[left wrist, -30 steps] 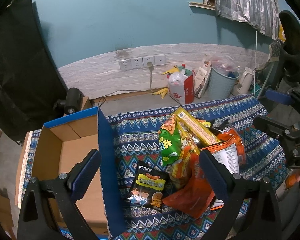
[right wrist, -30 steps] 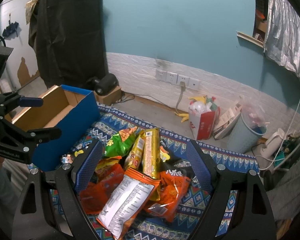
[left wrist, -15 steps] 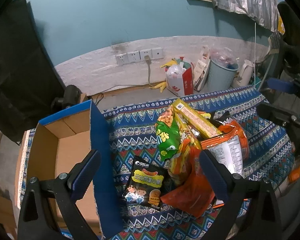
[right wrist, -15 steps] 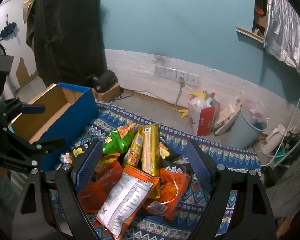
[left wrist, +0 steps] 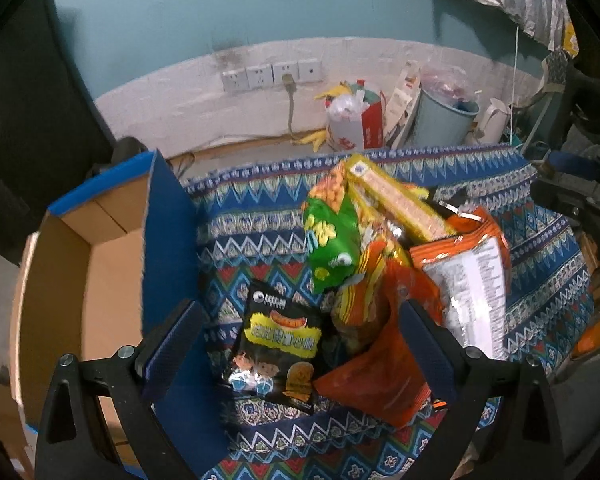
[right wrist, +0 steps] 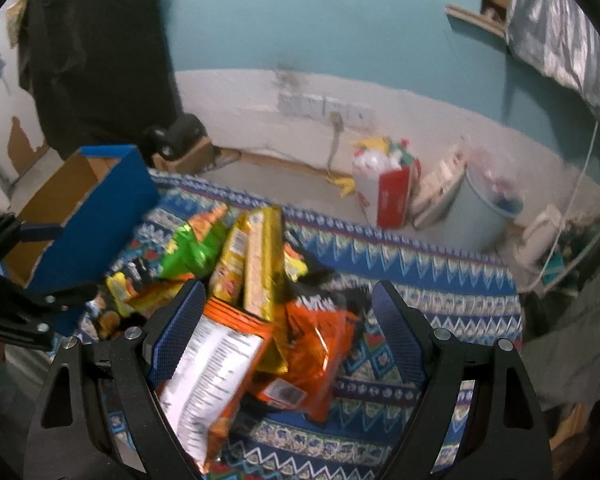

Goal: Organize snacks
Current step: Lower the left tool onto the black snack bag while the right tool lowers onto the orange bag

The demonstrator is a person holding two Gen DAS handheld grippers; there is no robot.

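Observation:
A heap of snack packets lies on a patterned blue cloth (left wrist: 252, 216). A black packet (left wrist: 278, 340) lies nearest my left gripper (left wrist: 300, 344), which is open and empty just above it. A green bag (left wrist: 332, 240), a long yellow box (left wrist: 396, 204) and an orange bag with a white label (left wrist: 472, 272) lie beyond. An open blue cardboard box (left wrist: 100, 248) stands at the left. My right gripper (right wrist: 288, 336) is open and empty over the white-label orange bag (right wrist: 216, 364) and another orange bag (right wrist: 316, 344). The box (right wrist: 88, 204) is at its left.
Past the cloth's far edge the floor holds a red-and-white bag (left wrist: 352, 124), a pale blue bin (left wrist: 444, 120) and a white kettle (left wrist: 494, 118). Wall sockets (left wrist: 272, 76) sit on the white wall band. The other gripper (right wrist: 24, 284) shows at the left.
Both grippers have moved down and closer to the snack heap. The packets and the box have not moved. Both stay open.

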